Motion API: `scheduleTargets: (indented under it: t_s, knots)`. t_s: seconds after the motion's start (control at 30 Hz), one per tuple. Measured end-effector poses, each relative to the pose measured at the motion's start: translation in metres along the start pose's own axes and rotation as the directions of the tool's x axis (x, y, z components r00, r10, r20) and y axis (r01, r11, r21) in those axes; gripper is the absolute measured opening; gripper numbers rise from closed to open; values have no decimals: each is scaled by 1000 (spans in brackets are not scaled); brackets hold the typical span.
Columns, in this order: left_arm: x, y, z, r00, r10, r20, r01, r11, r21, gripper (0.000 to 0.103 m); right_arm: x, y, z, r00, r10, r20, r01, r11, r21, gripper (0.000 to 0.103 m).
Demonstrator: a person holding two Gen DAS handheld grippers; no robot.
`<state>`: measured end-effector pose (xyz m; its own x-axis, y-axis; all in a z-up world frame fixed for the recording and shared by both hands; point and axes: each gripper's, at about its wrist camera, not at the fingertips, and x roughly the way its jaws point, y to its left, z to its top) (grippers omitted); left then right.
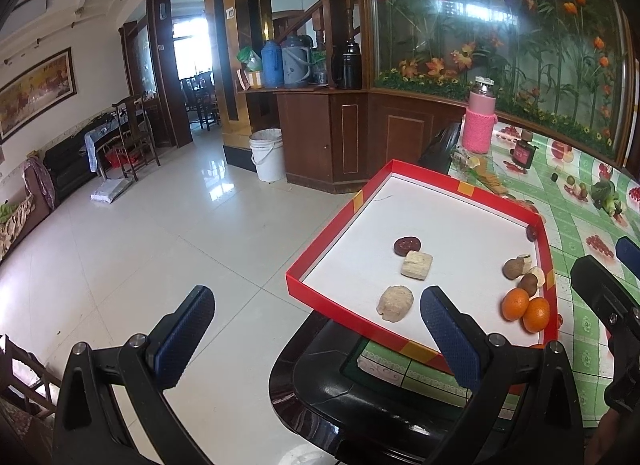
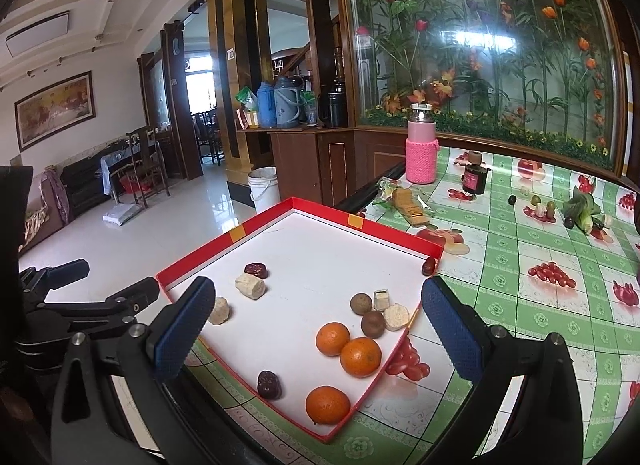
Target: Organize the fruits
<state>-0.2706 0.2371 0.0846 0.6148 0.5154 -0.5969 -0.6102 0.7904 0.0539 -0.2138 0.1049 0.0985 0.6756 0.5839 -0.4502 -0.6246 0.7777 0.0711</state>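
Red cardboard walls frame the shallow white-floored tray [image 2: 260, 225] that sits at the near left corner of the table, on a green checked oilcloth printed with fruit [image 2: 520, 297], and everything we have to sort lies loose inside it. Both tools are spread wide and carry nothing: our right gripper [image 2: 316, 329] hovers over the tray's near end, our left gripper [image 1: 316, 341] hangs partly past the tray's left edge, above the tiled floor. Three round orange mandarins lie toward the near right of the tray, two touching each other [image 2: 348, 349] and one [image 2: 327, 405] nearer to us, close to the wall. We judge them light, firm but easily bruised, with a smooth peel that could roll away under a glancing touch, so we would take one across its widest girth, pads on opposite sides, closing gently. Two brown round fruits [image 2: 368, 313] sit just beyond the pair, touching pale puffed cakes [image 2: 396, 317] that look brittle and likely to crumble. A dark wrinkled date [image 2: 269, 385] lies near the front. Room is best in the bare middle of the tray; the low right wall crowds the touching mandarins, and the nearest one sits by the corner. Since the tray's left corner overhangs the table edge, pressing down there risks tipping it.
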Motion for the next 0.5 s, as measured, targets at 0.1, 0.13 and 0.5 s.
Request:
scheduleTargets:
  t_s: [0.1, 0.13, 0.5]
  knots:
    - [1, 2, 1, 1000, -1, -5, 1, 1000, -4, 103, 3, 1, 2, 1000, 6, -1, -6, 1000, 2, 103]
    - [2, 2, 1, 1000, 1, -6, -1, 1000, -5, 103, 3, 1, 2, 1000, 6, -1, -6, 1000, 2, 103]
    - [7, 3, 5, 1000, 3, -27, -3, 1000, -8, 103, 13, 6, 6, 1000, 23, -9, -23, 1000, -10, 103]
